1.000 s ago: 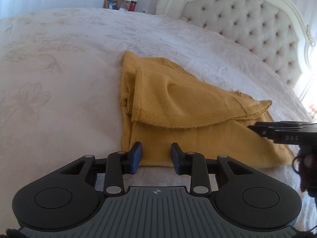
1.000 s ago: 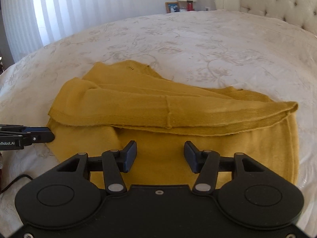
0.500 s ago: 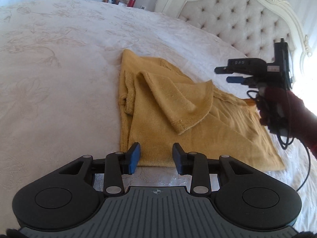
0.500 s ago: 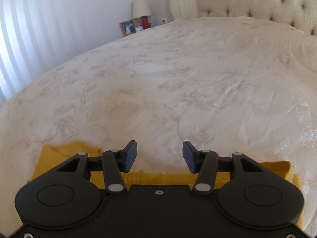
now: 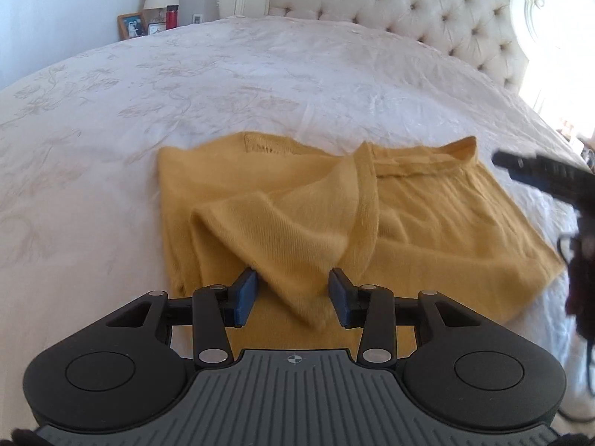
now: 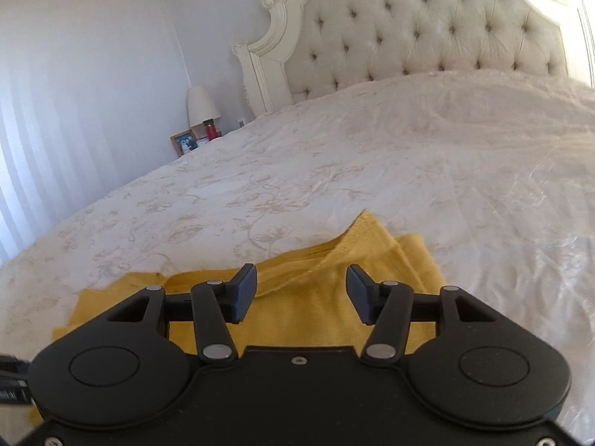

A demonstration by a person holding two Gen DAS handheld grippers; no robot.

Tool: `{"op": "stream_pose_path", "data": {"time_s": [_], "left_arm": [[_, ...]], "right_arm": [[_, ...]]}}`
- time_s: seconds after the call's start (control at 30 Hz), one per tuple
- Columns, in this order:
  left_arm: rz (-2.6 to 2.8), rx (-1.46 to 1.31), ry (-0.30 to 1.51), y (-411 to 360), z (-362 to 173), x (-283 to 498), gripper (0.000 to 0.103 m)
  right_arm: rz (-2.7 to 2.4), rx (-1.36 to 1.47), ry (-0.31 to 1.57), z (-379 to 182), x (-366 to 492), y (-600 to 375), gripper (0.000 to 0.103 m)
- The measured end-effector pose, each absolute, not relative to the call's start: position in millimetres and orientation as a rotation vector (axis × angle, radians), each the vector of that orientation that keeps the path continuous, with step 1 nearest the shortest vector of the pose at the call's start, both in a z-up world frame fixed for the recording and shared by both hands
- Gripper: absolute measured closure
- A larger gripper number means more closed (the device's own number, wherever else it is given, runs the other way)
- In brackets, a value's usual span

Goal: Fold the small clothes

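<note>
Both the left gripper (image 5: 293, 293) and right gripper (image 6: 301, 293) gape empty over the soft, floppy mustard knit (image 5: 427, 219); its loose flap tip looks the likeliest pinch.

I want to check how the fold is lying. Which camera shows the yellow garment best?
The left wrist view: nearly the whole yellow garment shows on the bedspread, with a loose flap lying across it. The right wrist view catches only its far edge past the open right tongs.

Tufted headboard (image 6: 427, 33), floral bedspread (image 5: 260, 85), lamp (image 6: 202, 102) – bright rm
</note>
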State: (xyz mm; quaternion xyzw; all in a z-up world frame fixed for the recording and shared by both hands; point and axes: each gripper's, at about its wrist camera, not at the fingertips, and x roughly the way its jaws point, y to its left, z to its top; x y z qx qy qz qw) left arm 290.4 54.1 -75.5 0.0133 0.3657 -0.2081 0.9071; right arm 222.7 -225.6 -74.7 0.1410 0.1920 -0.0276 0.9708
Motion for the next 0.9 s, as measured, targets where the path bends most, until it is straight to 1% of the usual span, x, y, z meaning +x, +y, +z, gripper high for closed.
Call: {"op": "stream_pose_path", "data": {"time_s": [0.1,0.2,0.33,0.4,0.47,0.53,0.63,0.7,0.8,0.9], "left_arm": [[-0.422,-0.019,0.76,53,-71,319,0.063],[-0.395,-0.097,0.778,58,-71,352,0.063],[-0.298,-0.356,0.775,85,-72,398,0.063],[-0.215,-0.507,0.739,105,-70,409,0.063],[-0.165,-0.591,0.72,120,-65,411,0.063],[-0.176,-0.559,0.718,123,-58,405,0.063],[-0.229,-0.405,0.76,117,-55,385,0.06],[-0.271,-0.343,0.792,111,-61,369,0.06],[-0.307,-0.319,0.835,105,-75,348,0.06],[-0.337,-0.285,0.836,98,-83,330,0.059]], "right_arm": [[-0.047,0.292,0.361,-69,232,-238,0.042],[-0.089,0.286,0.364,-75,235,-248,0.041],[-0.111,0.355,0.399,-85,238,-264,0.041],[-0.107,0.364,0.396,-85,236,-268,0.041],[-0.105,0.377,0.403,-87,236,-271,0.041],[-0.11,0.388,0.419,-90,238,-274,0.041],[-0.102,0.411,0.44,-95,241,-278,0.041],[-0.102,0.394,0.445,-95,245,-278,0.041],[-0.1,0.378,0.456,-97,245,-277,0.041],[-0.094,0.377,0.47,-98,245,-275,0.041]]}}
